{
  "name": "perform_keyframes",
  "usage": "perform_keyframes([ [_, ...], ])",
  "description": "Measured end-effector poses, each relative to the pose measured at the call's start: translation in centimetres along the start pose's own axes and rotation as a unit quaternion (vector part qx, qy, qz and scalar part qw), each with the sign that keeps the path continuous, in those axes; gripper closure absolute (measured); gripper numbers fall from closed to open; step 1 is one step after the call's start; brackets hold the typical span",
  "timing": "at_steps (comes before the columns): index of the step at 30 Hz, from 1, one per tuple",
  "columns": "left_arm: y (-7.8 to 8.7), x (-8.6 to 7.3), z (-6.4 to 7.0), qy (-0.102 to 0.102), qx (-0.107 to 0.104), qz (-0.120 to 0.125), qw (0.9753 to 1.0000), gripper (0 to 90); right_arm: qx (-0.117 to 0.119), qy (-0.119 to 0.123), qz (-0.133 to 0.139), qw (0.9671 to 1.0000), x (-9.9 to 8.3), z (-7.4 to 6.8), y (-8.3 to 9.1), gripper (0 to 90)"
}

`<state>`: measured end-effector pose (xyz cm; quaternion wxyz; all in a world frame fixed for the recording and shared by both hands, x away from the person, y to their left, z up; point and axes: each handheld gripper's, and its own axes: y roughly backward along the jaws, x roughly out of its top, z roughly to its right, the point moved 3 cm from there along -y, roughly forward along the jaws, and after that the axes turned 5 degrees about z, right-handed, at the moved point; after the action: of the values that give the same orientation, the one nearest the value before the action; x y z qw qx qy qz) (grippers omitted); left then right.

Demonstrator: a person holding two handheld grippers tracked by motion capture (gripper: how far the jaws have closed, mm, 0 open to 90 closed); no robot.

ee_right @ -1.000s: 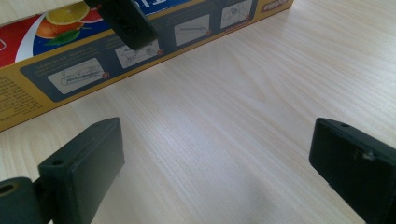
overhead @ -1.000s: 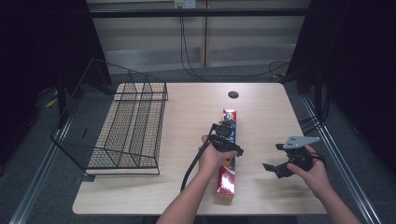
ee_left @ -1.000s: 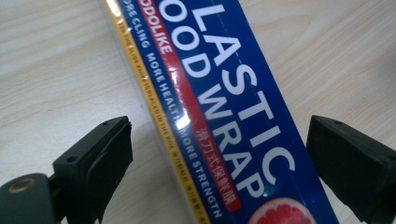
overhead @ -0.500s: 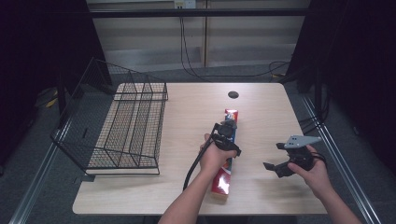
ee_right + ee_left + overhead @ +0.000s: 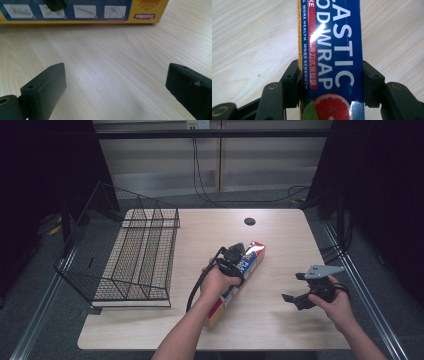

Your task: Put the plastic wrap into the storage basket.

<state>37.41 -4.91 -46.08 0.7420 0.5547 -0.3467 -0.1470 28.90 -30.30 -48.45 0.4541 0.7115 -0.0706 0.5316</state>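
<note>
Overhead, high view: left gripper [image 5: 239,262] clamped across plastic wrap box [image 5: 254,256] mid-length, on desk [image 5: 280,235]; right gripper [image 5: 300,295] apart, beside box, holding nothing.

Left gripper view: jaws squeeze glossy box sides; long box could pivot or slip. Reads "PLASTIC WRAP", "MORE STRENGTH".

Right gripper view: box just ahead; logo unclear, perhaps "Sodolike".

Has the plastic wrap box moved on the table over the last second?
Yes. The plastic wrap box, clamped in the left gripper, has turned: its far end now points up-right, away from the wire basket, instead of straight toward the table's far edge.
</note>
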Motion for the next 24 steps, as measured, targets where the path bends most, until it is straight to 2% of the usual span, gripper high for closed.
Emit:
perform_keyframes([
  [5, 1.4, 0.0, -0.6, 0.008, -0.009, -0.005, 0.9999, 44.3, 0.003, 0.001, -0.001, 1.0, 0.0, -0.1, -0.1, 2.8],
  [11, 3.2, 0.2, -1.3, 0.007, -0.013, -0.01, 0.9998, 44.3, 0.0, 0.0, 0.002, 1.0, 0.1, 0.0, 0.0, 2.7],
  [12, 3.6, 0.3, -1.4, 0.002, -0.013, -0.01, 0.9999, 44.2, 0.001, 0.0, 0.002, 1.0, 0.1, 0.0, 0.0, 2.7],
  [24, 7.6, 0.5, -2.7, 0.018, -0.02, -0.002, 0.9996, 44.3, 0.002, 0.004, 0.001, 1.0, 0.1, -0.2, -0.1, 2.8],
])
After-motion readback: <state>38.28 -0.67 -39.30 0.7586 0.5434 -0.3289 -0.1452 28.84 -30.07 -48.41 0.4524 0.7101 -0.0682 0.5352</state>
